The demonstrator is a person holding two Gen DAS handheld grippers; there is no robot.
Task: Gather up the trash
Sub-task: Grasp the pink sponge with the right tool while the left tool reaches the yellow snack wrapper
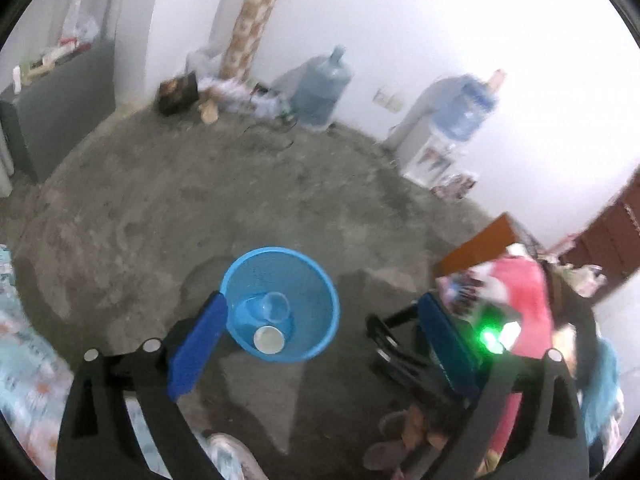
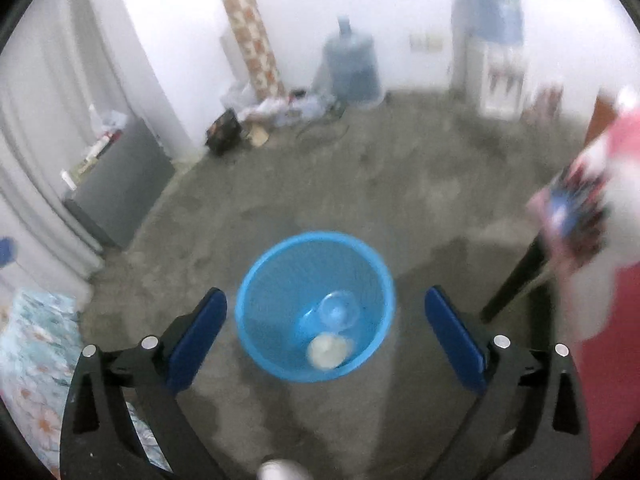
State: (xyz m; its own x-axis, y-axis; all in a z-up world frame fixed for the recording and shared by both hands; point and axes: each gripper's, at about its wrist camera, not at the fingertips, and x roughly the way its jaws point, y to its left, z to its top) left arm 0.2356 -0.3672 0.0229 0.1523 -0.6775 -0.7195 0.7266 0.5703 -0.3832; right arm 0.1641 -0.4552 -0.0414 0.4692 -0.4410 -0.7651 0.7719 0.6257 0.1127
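Both grippers hang wide open over the floor with nothing between their blue pads. From the right gripper I look down into the blue mesh bin, which sits between its fingers on the grey floor. Two cups lie at the bottom of that bin: a clear plastic cup on its side and, nearer to me, a white paper cup. From the left gripper I see the same bin just right of its left finger, with the clear cup and the paper cup inside. Against the far wall stand a water jug and a water dispenser. Patterned bedding shows at the near left.
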